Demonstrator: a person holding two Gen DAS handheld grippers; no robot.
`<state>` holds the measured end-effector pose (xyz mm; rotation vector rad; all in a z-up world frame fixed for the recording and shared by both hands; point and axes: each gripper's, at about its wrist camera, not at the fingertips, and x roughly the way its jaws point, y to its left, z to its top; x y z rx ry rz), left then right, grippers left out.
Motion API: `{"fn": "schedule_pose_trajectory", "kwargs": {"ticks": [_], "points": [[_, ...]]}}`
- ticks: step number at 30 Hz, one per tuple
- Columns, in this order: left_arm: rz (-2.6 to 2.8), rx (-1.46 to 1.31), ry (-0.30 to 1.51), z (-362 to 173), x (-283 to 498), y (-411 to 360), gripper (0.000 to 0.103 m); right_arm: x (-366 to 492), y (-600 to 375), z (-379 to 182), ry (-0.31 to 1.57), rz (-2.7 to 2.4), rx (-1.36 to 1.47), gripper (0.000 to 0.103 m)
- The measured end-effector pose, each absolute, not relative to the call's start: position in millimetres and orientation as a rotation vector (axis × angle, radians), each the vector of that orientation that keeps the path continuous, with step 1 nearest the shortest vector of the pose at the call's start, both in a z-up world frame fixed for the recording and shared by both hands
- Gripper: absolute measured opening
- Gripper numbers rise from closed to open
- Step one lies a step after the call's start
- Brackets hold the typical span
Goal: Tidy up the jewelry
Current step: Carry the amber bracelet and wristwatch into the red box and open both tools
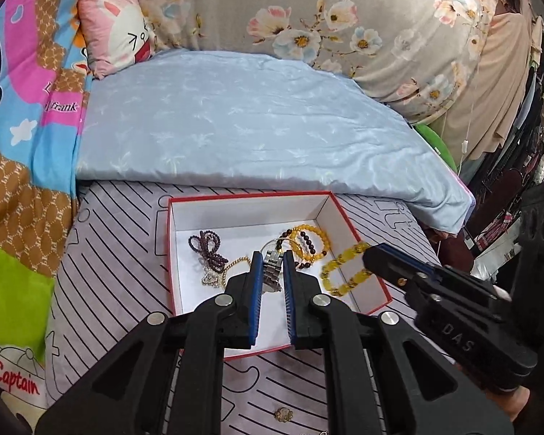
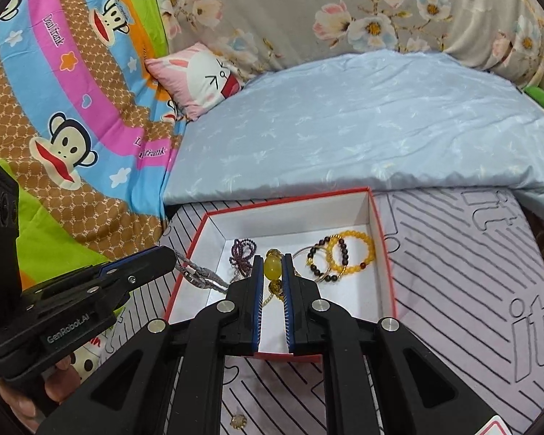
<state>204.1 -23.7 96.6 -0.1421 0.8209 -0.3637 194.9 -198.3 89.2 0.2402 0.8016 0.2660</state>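
Note:
A red box with a white inside lies on the striped sheet. My left gripper is shut on a silver metal watch and holds it over the box. My right gripper is shut on a bracelet of large yellow beads, which hangs over the box's right side as a yellow loop. In the box lie a purple bead bracelet, a pale gold chain, a dark bead bracelet and a small-bead yellow bracelet. The left gripper and the watch show at the box's left rim.
A folded light blue quilt lies right behind the box, with a floral quilt and a pink cartoon pillow beyond. A colourful cartoon blanket rises on the left. A small flower-shaped ornament lies on the sheet in front of the box.

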Motion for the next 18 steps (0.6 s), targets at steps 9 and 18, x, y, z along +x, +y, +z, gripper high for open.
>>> {"fn": "schedule_pose_trajectory", "kwargs": {"ticks": [9,18], "points": [[-0.337,-0.143,0.905,58.3,226.2,-22.0,0.011,214.1,-201.6,43.5,0.893,0.227,0.226,0.009],[-0.323,-0.091,0.929,37.5,265.0,-31.5,0.010,237.3,-204.3,21.7,0.919,0.179,0.177,0.009]]}}
